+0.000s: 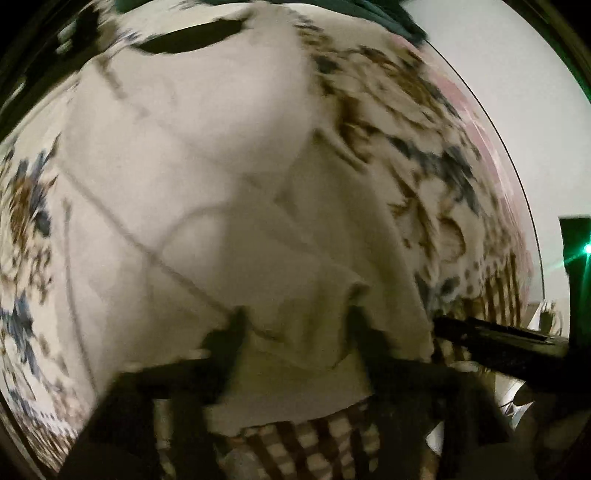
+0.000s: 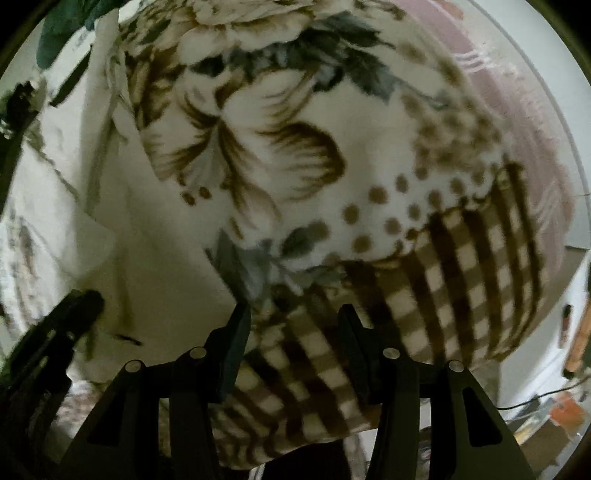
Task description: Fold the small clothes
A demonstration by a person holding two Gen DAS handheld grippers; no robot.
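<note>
A small cream garment lies spread on a floral blanket, partly folded, with seams across it. My left gripper is open over the garment's near edge, its fingers apart with cloth between them. My right gripper is open above the blanket's brown checked border, to the right of the garment. The right gripper's fingers enter the left wrist view from the right. The left gripper's fingers show at the lower left of the right wrist view.
The floral blanket covers a bed with a pink sheet at its far side. A dark green cloth lies at the top. A white wall is beyond. Floor clutter lies at the lower right.
</note>
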